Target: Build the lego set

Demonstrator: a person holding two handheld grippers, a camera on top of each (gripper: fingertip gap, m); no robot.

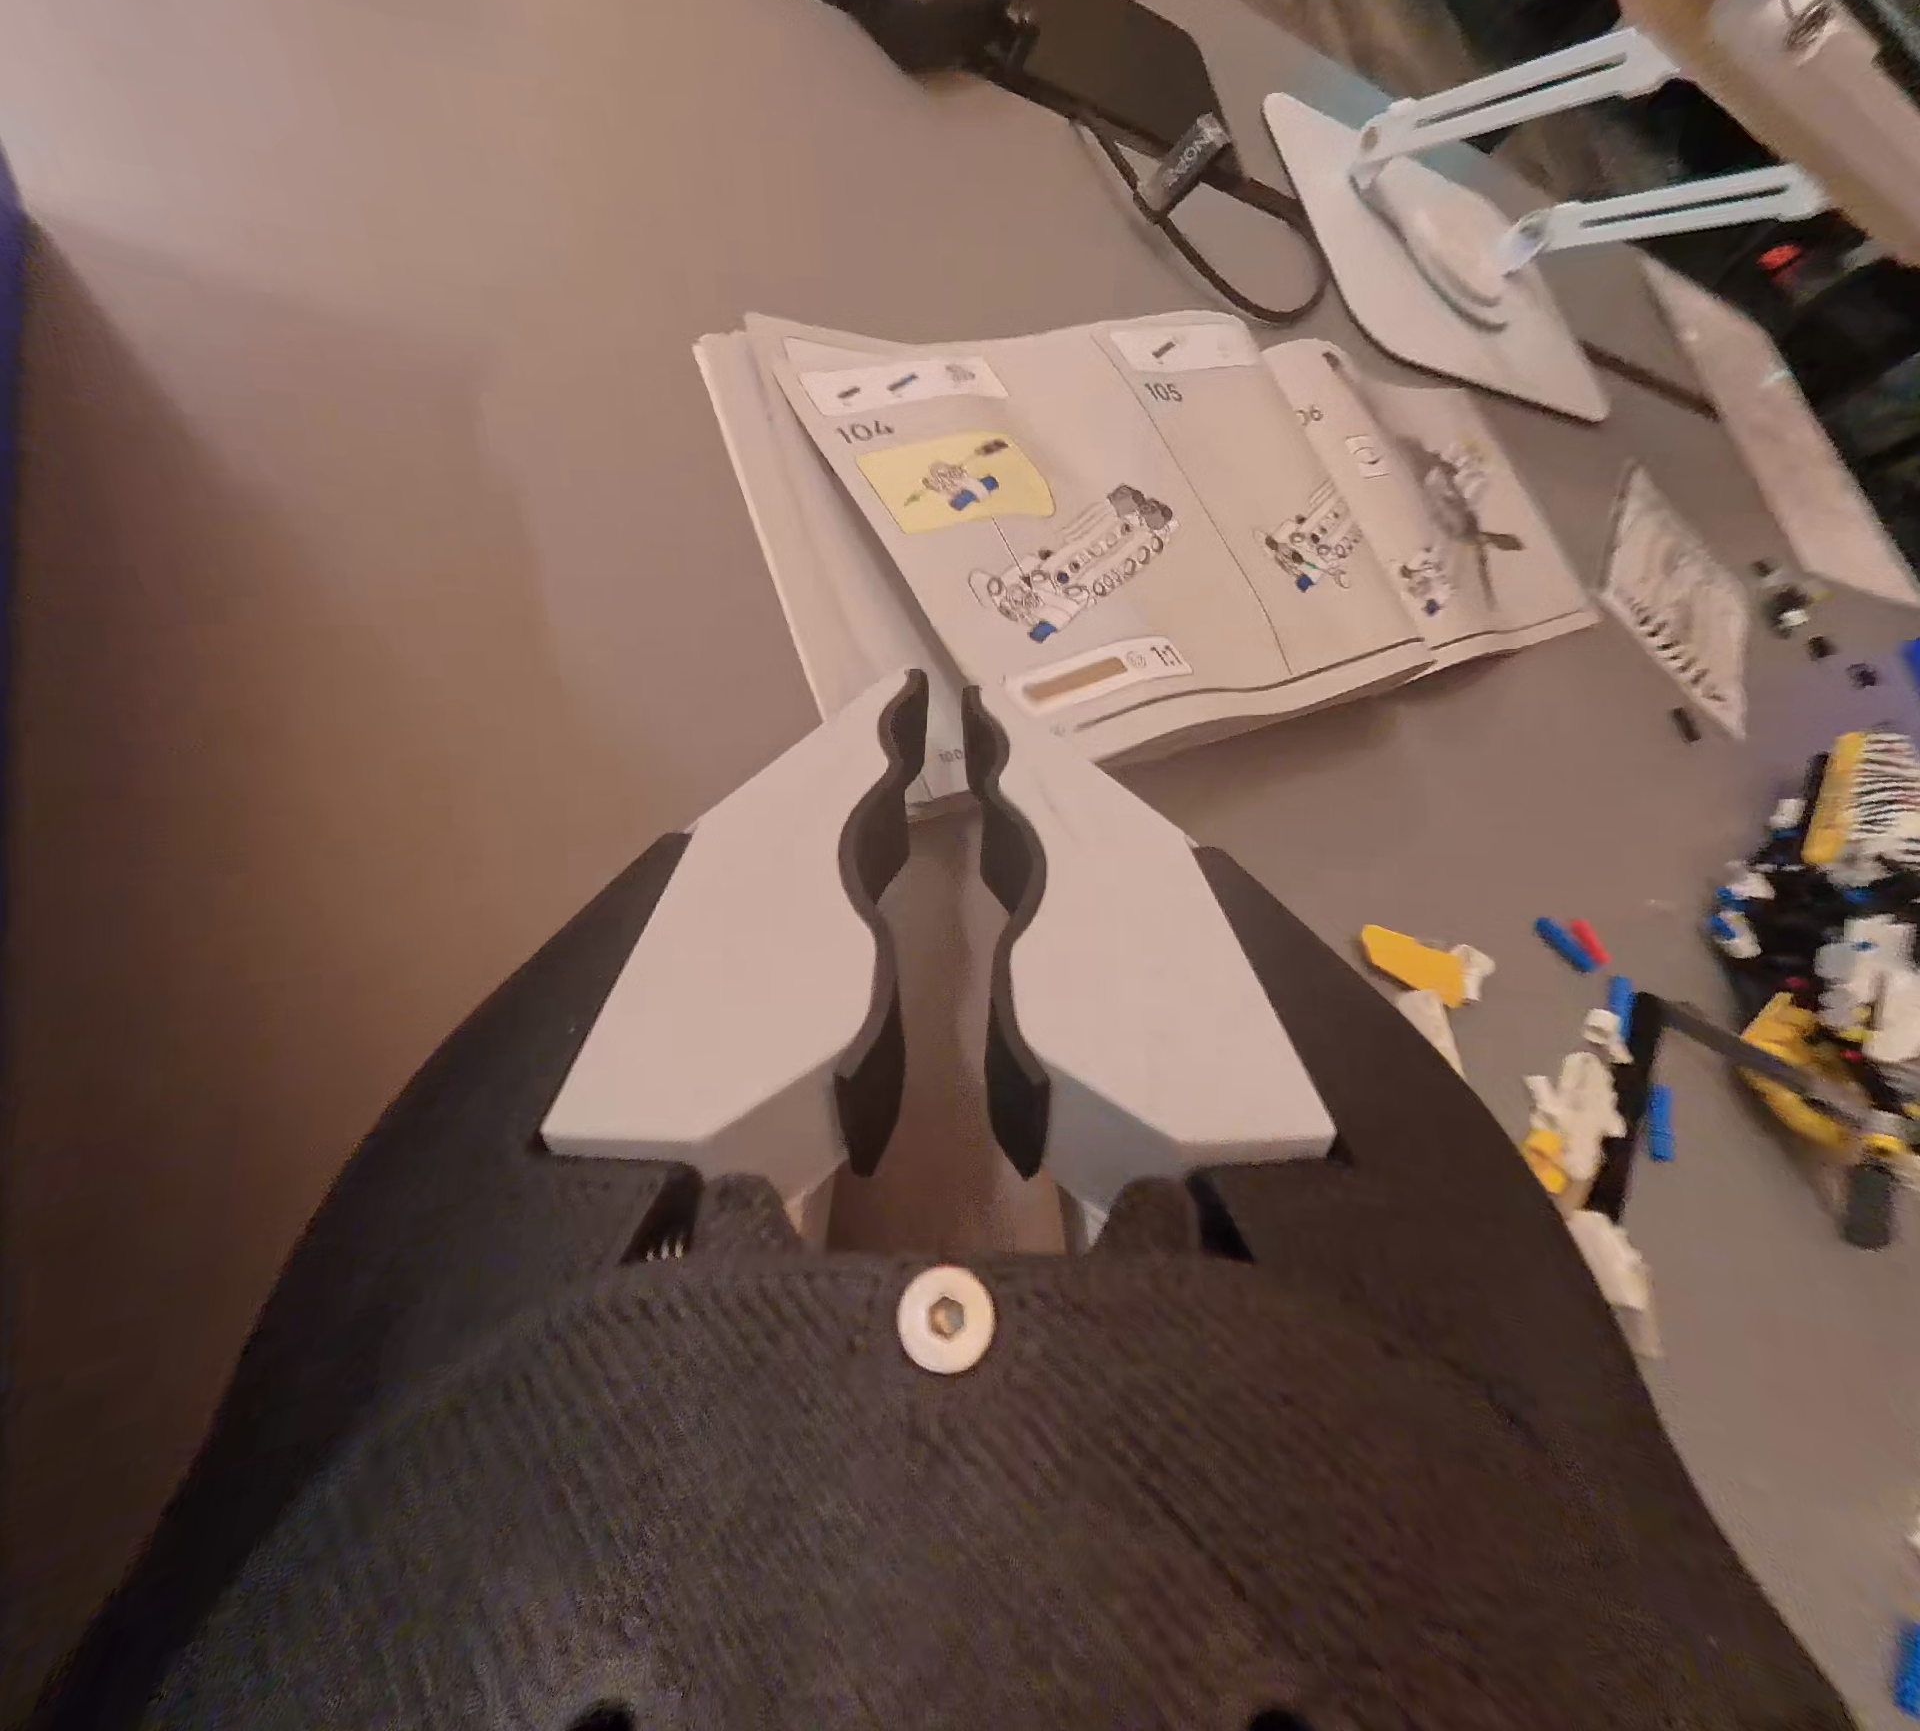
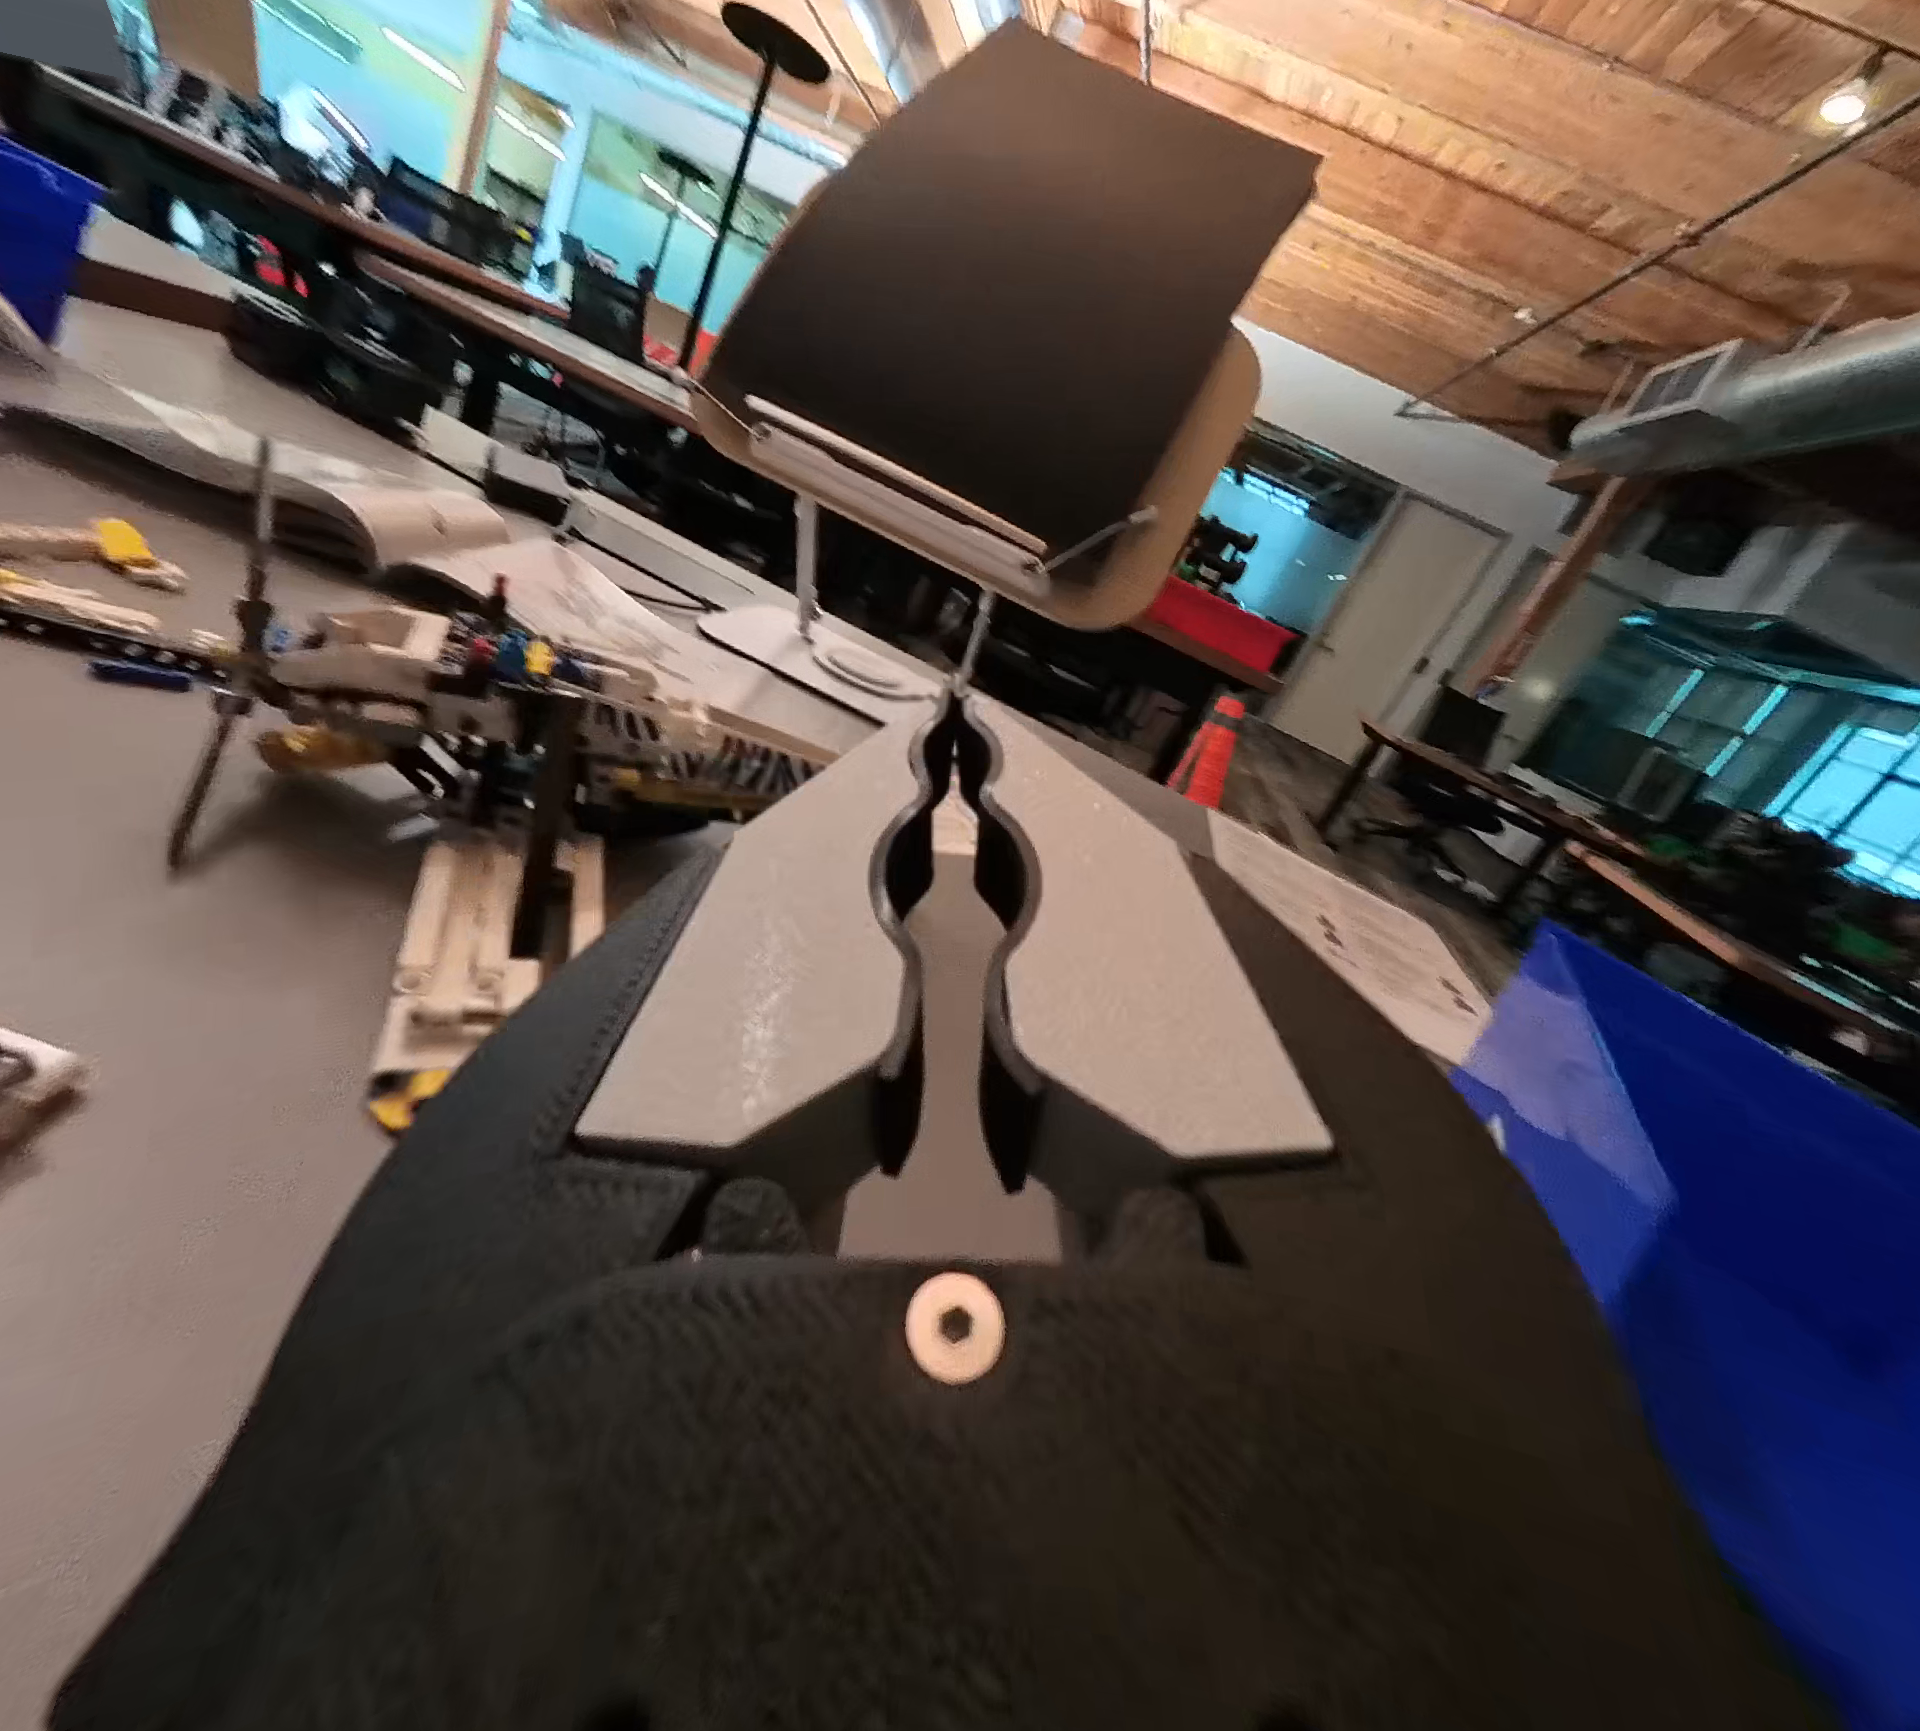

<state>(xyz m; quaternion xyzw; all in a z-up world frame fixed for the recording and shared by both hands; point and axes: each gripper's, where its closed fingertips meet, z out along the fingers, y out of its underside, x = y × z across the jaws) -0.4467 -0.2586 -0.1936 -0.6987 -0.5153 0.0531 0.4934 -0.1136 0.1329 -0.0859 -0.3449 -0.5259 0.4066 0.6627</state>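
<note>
Centrally, left gripper [image 1: 943, 710] fingers narrowly apart, empty, over booklet [image 1: 1122, 518]; right gripper [image 2: 954, 717] fingers nearly closed, beside lego model [image 2: 488, 694] on surface [image 2: 156, 1006].

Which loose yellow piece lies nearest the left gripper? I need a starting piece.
The flat yellow wedge piece, just right of the left gripper; the other yellow parts sit farther right, built into the model.

grey table [image 1: 416, 331] | open instruction booklet [image 1: 1091, 518] | stand base [image 1: 1434, 268] | loose lego pieces [image 1: 1579, 1089] (blurred) | part-built model [image 2: 499, 694]
</note>
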